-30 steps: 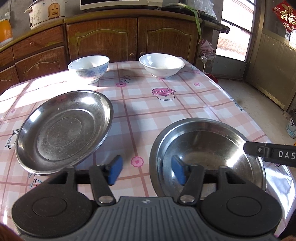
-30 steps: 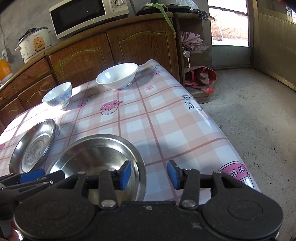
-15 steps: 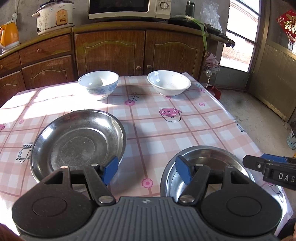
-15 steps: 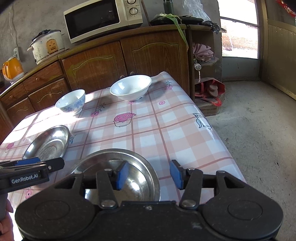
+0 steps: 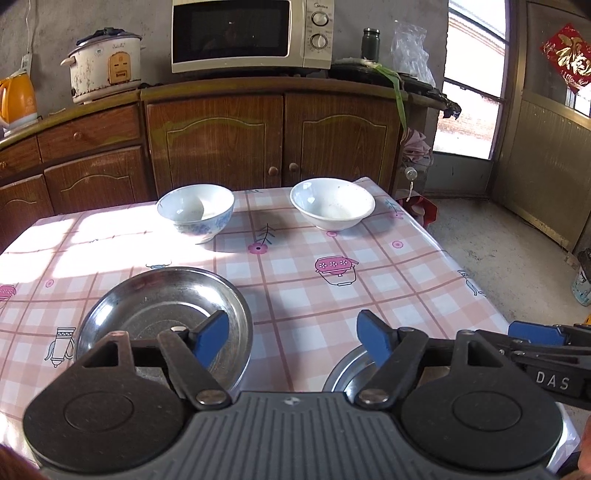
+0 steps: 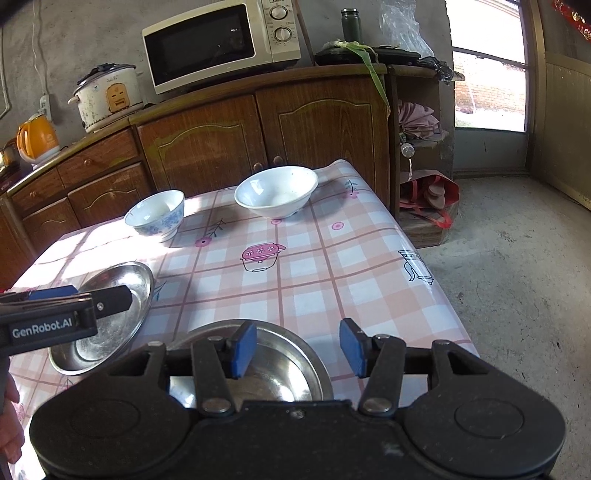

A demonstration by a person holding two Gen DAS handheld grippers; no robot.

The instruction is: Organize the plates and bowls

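Lettering reads "GenRobot.AI" on the left claw [image 6: 79,295] at the left edge of the right view, and "DAS", cut off, on the right claw [image 5: 535,332] at lower right of the left view. Both claws are spread wide, gripping nothing. Two steel plates [image 5: 166,314] [image 6: 280,365] lie low in frame on the checked counter [image 5: 369,280], one half hidden behind each claw. Two white bowls [image 5: 195,212] [image 5: 332,203] sit mid-frame; the microwave's [image 5: 251,35] brand is too small to read.

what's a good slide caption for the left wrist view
Open left gripper above a checked tablecloth, two steel plates near, two white bowls beyond.
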